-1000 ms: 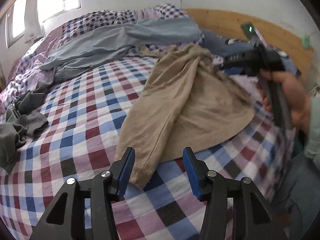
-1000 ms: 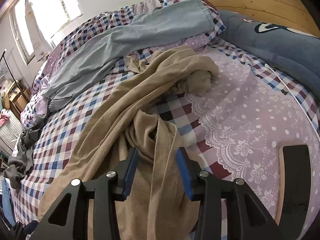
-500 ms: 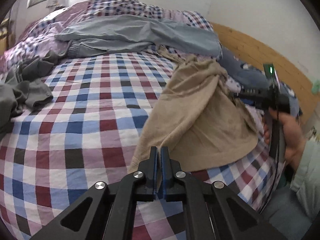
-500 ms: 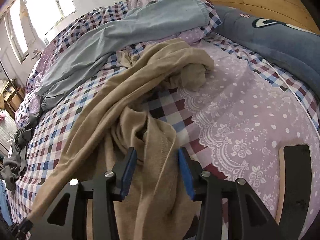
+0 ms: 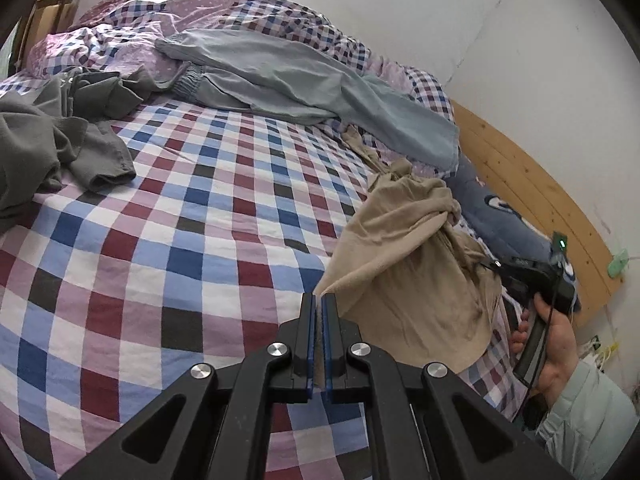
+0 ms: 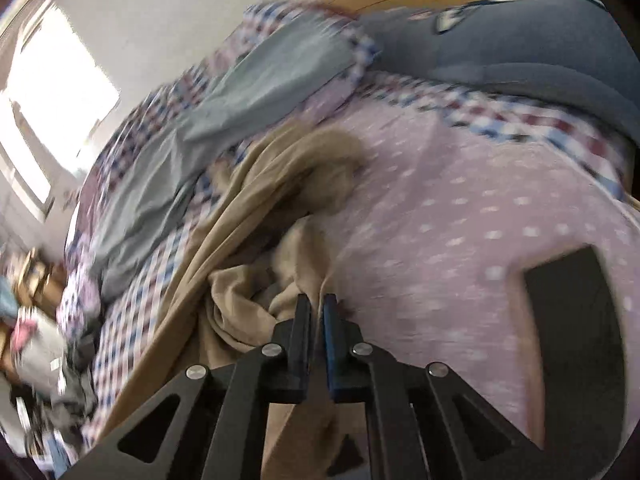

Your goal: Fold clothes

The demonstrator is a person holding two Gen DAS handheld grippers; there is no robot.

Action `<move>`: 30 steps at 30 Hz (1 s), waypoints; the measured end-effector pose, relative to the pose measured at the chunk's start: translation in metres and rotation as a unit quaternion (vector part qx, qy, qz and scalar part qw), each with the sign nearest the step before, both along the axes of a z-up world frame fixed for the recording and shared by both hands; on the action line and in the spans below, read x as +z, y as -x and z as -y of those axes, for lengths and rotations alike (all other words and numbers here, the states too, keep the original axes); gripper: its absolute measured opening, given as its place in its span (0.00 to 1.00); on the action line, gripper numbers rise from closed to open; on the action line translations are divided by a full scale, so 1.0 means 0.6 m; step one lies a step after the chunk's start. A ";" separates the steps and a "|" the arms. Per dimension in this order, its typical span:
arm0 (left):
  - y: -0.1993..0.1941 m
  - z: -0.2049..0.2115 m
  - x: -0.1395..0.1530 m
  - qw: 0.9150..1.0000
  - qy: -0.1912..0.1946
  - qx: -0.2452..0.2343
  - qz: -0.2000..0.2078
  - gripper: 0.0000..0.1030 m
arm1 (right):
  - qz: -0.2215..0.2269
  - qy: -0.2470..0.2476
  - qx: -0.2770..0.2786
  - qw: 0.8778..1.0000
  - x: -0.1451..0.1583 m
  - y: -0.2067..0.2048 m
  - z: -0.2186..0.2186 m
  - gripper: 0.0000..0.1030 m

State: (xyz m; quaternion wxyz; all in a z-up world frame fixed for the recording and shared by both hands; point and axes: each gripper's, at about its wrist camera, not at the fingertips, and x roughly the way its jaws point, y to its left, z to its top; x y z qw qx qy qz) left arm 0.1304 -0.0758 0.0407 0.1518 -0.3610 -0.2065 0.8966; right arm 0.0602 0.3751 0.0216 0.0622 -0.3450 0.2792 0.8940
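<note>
A beige garment (image 5: 404, 264) lies bunched on the checked bed at the right. My left gripper (image 5: 319, 300) is shut on its near corner, which is lifted off the sheet. In the right wrist view, which is blurred, my right gripper (image 6: 318, 304) is shut on a fold of the same beige garment (image 6: 256, 216). The right gripper (image 5: 496, 266) also shows in the left wrist view, held by a hand (image 5: 556, 344), its tips buried in the beige cloth.
A light blue garment (image 5: 304, 80) sprawls across the far side of the bed. A grey garment (image 5: 52, 136) is heaped at the left. A blue pillow (image 5: 492, 208) lies against the wooden headboard (image 5: 532, 184). Checked sheet (image 5: 168, 240) fills the middle.
Both grippers went from open to shut on the beige garment, the left first. The left one lifted its corner and swung its view leftward; the right view has tilted and blurred.
</note>
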 end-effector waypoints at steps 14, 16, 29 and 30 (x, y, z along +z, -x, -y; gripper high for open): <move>0.020 0.030 -0.006 0.997 -0.051 0.047 0.017 0.01 | 0.029 0.095 -0.008 0.995 -0.023 -0.096 -0.082 0.41; 0.021 0.029 -0.007 0.997 -0.049 0.048 0.019 0.01 | -0.003 0.143 -0.014 0.990 -0.027 -0.091 -0.110 0.47; 0.025 0.025 -0.013 0.998 -0.043 0.035 0.022 0.01 | 0.054 0.080 0.006 0.995 -0.053 0.005 -0.101 0.50; 0.025 0.024 -0.014 0.998 -0.040 0.030 0.024 0.01 | 0.057 0.080 0.005 0.995 -0.058 0.009 -0.102 0.50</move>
